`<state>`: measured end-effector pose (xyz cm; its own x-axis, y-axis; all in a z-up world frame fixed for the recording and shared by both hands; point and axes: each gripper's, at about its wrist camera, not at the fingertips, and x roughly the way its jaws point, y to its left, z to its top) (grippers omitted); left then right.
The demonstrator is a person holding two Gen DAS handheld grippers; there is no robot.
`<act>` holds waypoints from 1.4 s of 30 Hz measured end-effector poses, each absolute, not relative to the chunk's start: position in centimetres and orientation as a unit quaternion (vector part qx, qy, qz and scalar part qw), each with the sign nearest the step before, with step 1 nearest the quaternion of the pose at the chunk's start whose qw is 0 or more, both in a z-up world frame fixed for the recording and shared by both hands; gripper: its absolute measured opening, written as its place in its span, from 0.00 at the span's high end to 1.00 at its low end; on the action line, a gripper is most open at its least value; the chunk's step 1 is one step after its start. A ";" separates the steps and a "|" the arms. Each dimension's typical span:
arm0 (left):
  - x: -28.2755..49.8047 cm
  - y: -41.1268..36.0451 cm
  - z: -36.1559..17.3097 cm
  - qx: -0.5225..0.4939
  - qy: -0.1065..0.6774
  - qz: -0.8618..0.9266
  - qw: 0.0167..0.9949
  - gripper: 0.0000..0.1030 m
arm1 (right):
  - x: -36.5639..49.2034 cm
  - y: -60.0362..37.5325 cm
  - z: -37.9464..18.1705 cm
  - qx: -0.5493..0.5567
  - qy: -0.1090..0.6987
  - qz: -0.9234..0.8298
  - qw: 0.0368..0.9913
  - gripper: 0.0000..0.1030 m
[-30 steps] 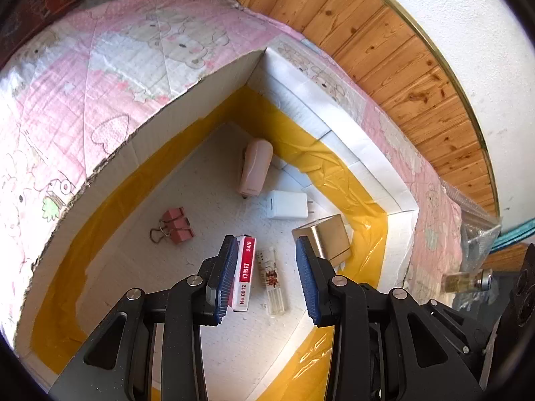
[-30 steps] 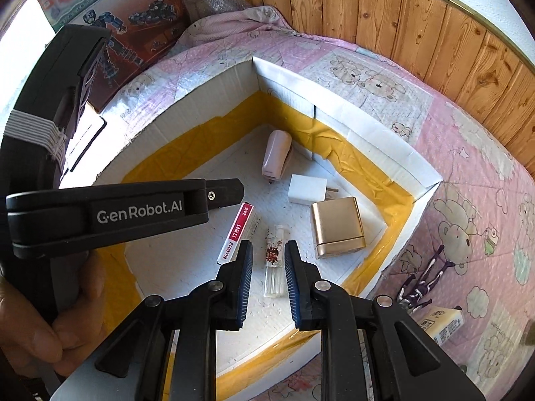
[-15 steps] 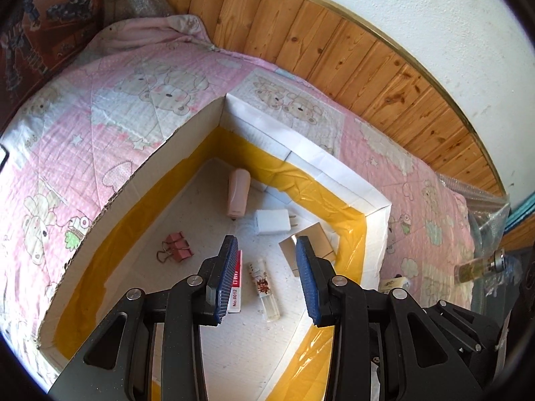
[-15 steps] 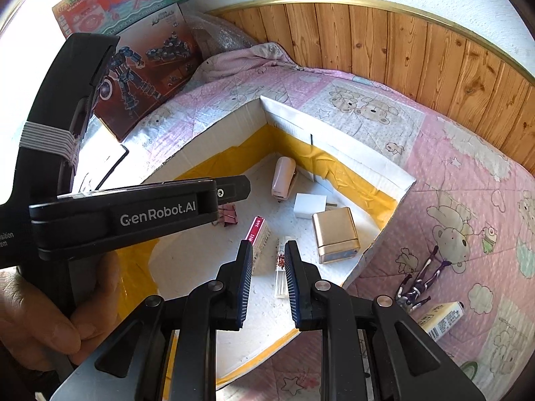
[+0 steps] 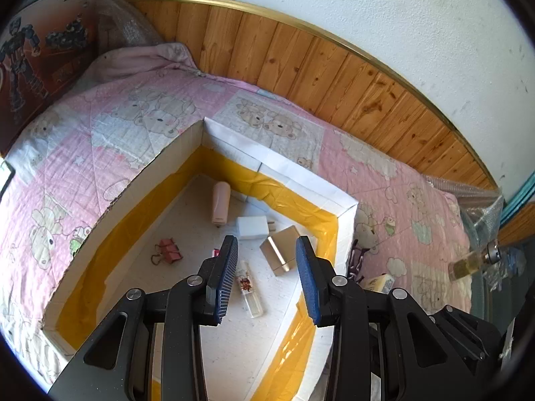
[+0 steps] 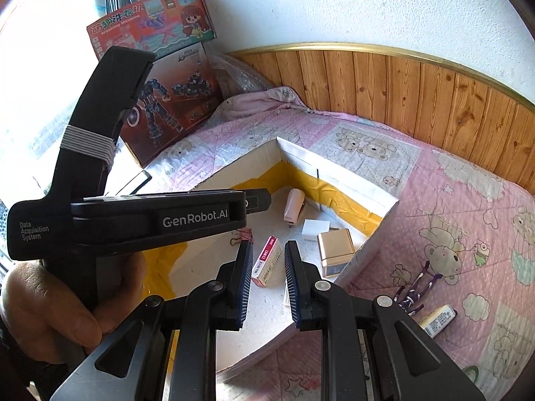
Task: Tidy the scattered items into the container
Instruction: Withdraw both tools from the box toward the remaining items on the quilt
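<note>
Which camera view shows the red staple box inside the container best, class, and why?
The right wrist view: the red staple box lies in full sight between the right gripper's fingers, its label showing. In the left wrist view only a red sliver peeks out beside the left gripper's finger, which hides the rest.

The black left gripper (image 6: 257, 200) carries "GenRobot.AI" on its side and "Data Acquisition System" in small print near its handle. On the red-and-white box (image 6: 265, 262) lying in the container I can read "No.0012" and "24/6". The toy box (image 6: 150, 26) propped by the wall says "Washing Machine".
</note>
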<state>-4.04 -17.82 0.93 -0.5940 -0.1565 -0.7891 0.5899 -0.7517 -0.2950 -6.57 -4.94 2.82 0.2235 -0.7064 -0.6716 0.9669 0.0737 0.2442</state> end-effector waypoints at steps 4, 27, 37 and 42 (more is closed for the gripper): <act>-3.4 -17.0 1.5 0.384 0.268 -0.855 0.223 0.63 | -6.6 -3.5 3.2 0.322 0.175 -0.596 0.715 0.79; -1.3 -9.2 4.7 0.332 0.197 -0.902 0.196 0.63 | -9.2 4.9 5.3 0.308 0.077 -0.617 0.720 0.79; -3.0 -4.6 3.0 0.384 0.177 -0.899 0.115 0.61 | -13.0 7.8 5.5 0.315 0.058 -0.667 0.673 0.79; -4.5 -1.4 1.2 0.419 0.144 -0.893 0.078 0.60 | -15.9 9.2 4.7 0.338 0.048 -0.692 0.636 0.79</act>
